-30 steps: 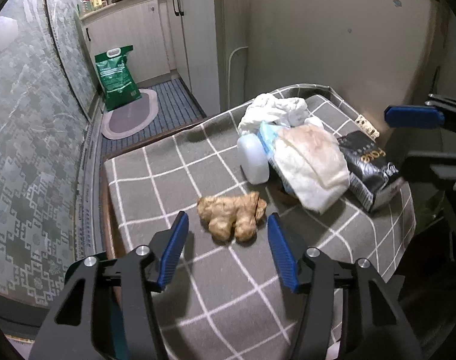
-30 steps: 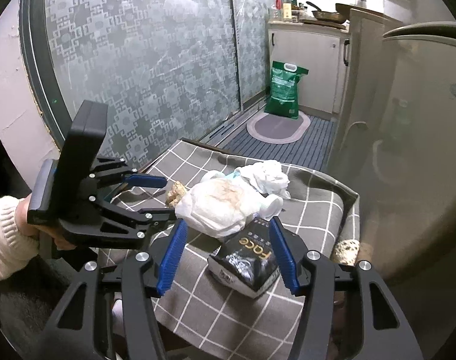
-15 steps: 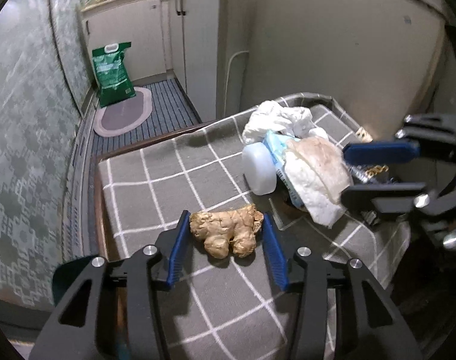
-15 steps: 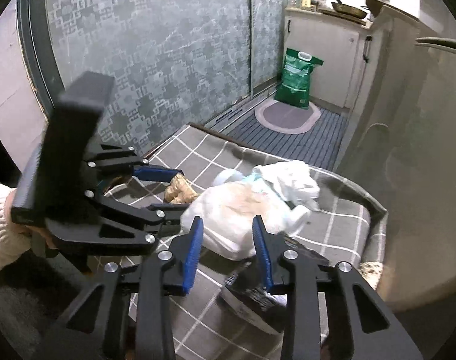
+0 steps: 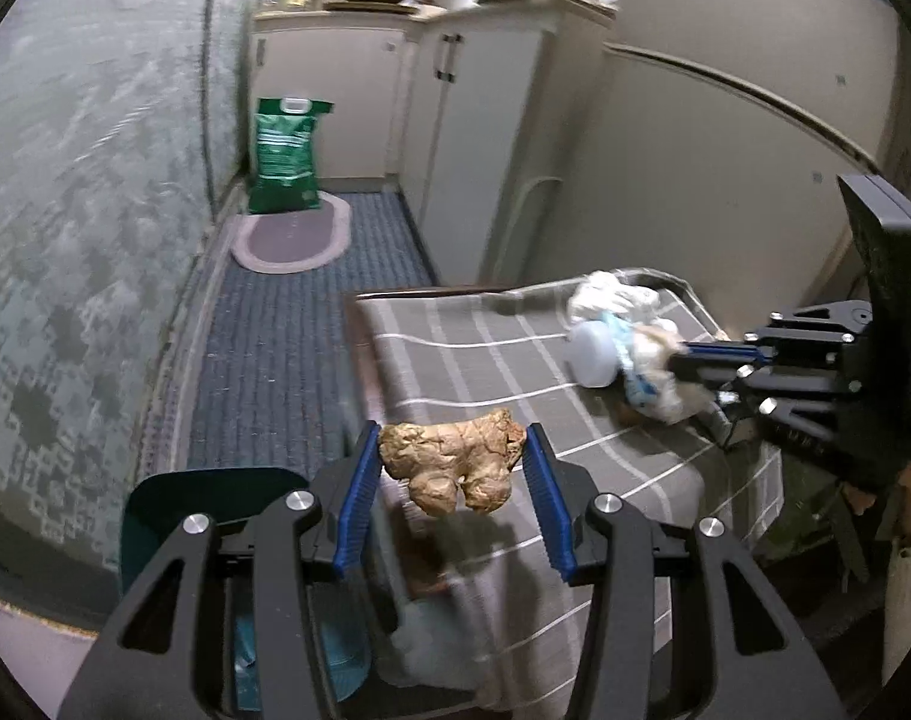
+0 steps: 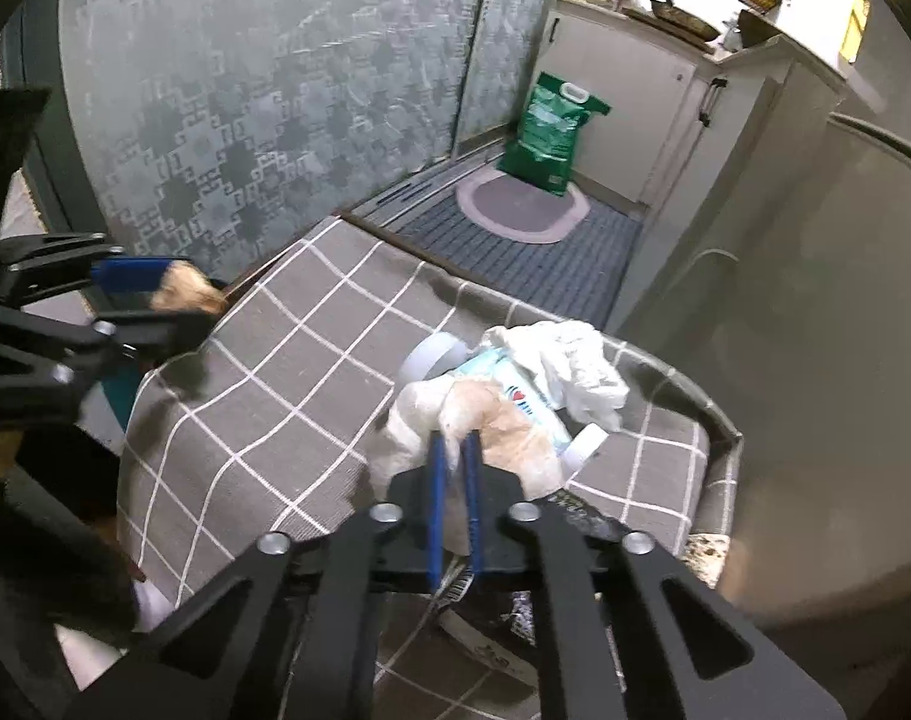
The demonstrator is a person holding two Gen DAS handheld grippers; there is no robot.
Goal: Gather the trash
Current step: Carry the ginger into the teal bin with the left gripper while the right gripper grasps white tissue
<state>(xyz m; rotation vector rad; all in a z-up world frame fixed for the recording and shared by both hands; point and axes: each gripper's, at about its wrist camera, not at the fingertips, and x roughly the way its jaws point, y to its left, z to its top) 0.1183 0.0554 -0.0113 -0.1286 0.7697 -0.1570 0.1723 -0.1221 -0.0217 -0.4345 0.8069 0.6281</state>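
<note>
Both grippers gripped trash at the checked bench.

In my left wrist view, the left gripper (image 5: 449,468) had its fingers (image 5: 362,480) pinching the ginger root (image 5: 452,468), which hung clear of the cloth, out past the bench's (image 5: 467,360) near left edge; beyond that edge I had an open strip of ribbed floor mat (image 5: 311,336) running back to the green bag (image 5: 284,153). The right gripper (image 5: 686,354) reached in from the right into the heap. In my right wrist view, its fingers (image 6: 434,504) had just closed and stood pressed nearly together, nipping a fold of the soiled white tissue (image 6: 485,426) near the bench's right side, with the white wall (image 6: 815,330) close beside and the crumpled wipe pack (image 6: 515,384) and a pale bottle (image 6: 434,360) touching behind it.
</note>
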